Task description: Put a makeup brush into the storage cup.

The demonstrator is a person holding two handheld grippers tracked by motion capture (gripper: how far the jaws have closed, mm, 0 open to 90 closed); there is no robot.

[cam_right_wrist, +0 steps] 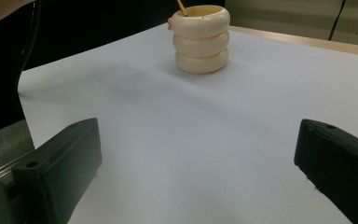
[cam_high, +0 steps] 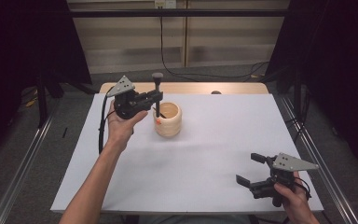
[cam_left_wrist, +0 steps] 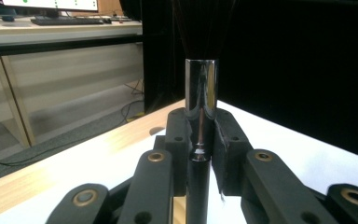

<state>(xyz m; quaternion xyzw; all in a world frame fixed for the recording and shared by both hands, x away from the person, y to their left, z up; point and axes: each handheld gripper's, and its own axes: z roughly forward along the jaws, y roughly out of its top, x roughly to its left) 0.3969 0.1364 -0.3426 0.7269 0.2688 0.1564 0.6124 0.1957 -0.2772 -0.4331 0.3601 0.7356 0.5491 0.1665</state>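
Over white table (cam_high: 205,154), left hand-held gripper (cam_high: 154,97) clamps brush (cam_high: 157,95)

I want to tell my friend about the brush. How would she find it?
Start at the white table and look toward its far left part, where a cream ribbed cup stands. The brush rises upright out of that cup, clamped by the left gripper. It is a thin black stick with a shiny silver collar and dark bristles on top.
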